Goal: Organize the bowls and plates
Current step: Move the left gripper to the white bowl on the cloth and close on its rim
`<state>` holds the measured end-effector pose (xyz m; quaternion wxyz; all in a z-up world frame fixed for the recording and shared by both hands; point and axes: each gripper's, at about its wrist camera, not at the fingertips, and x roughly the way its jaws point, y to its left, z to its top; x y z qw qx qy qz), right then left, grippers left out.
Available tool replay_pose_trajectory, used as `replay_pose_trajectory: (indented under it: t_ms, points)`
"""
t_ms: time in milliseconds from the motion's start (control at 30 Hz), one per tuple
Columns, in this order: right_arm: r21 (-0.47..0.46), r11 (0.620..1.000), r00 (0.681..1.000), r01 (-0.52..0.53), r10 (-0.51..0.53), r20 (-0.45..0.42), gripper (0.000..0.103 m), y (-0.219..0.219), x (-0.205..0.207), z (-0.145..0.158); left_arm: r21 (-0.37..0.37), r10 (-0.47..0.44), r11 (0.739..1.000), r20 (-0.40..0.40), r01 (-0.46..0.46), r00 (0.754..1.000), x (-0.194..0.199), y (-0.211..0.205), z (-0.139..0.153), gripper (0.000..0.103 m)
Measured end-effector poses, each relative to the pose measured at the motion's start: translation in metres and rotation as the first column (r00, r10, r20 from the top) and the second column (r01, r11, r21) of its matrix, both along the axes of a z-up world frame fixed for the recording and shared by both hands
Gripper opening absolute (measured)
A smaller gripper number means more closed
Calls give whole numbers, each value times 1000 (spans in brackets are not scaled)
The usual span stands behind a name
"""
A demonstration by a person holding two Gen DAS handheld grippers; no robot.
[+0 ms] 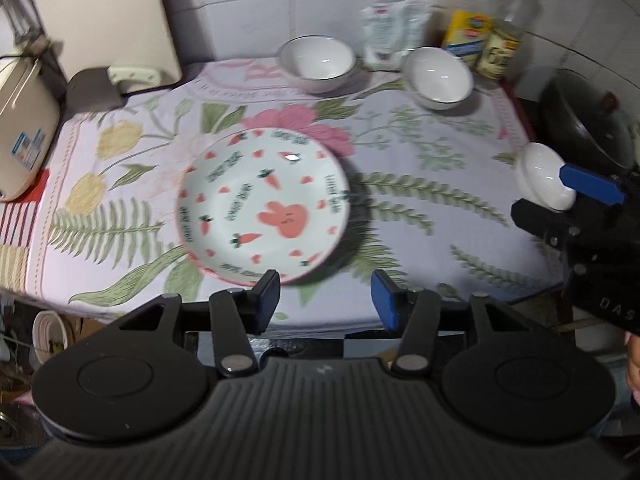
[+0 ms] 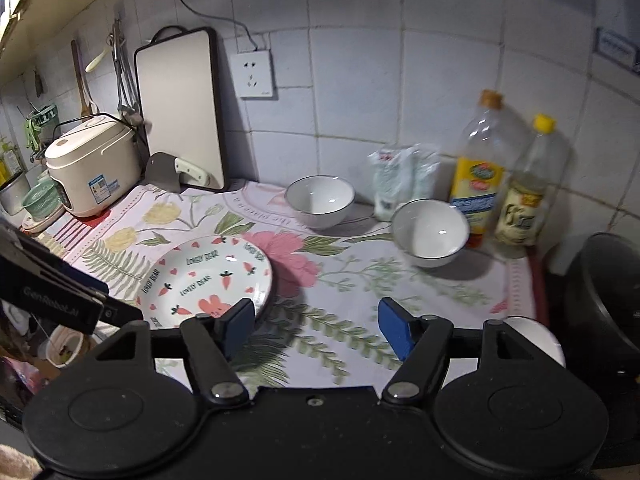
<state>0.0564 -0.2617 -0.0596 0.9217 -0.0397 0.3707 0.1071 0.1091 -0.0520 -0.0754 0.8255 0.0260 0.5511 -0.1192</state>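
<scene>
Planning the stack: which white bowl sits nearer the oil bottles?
The right-hand white bowl, just in front of the oil bottles; the other white bowl sits further left.

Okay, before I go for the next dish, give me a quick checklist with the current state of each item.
1. Left gripper free: ok, jaws apart, nothing between them.
2. Right gripper free: ok, jaws apart, nothing between them.
3. Carrot-print plate resting flat on the floral cloth: ok.
4. Two white bowls at the back, left bowl and right bowl, upright and apart: ok.
5. Third white bowl at the cloth's right edge, stable: cannot tell, partly hidden by the right gripper.
6. Room behind the right bowl: not ok, oil bottles stand close behind it.
</scene>
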Motion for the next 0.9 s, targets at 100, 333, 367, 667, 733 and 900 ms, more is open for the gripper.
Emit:
replay_pose_trajectory:
  t_ms: [100,333,367,667,733,900]
  points:
    - [-21,1000,999,14,-13,35,86,-13,-18,9,0,-39,999,28,39,999,-8,-18,10,55]
    - [-51,996,992,76,-71,105,87,-44,-53,24,-9,-134,991,104,136,986,-21,-62,28,63]
    - [-52,995,991,87,-81,111,87,-49,-57,24,-11,-147,989,115,149,982,-23,-68,30,65]
    - [-63,974,968,219,-209,138,91,-96,-72,9,-76,-226,967,186,244,956,-17,-126,31,74]
    - [-56,970,963,237,-227,145,92,-105,-70,2,-107,-223,963,191,246,956,-10,-137,27,74]
    - [-79,959,953,273,-258,160,95,-124,-60,-28,-183,-219,949,205,257,954,7,-167,9,74]
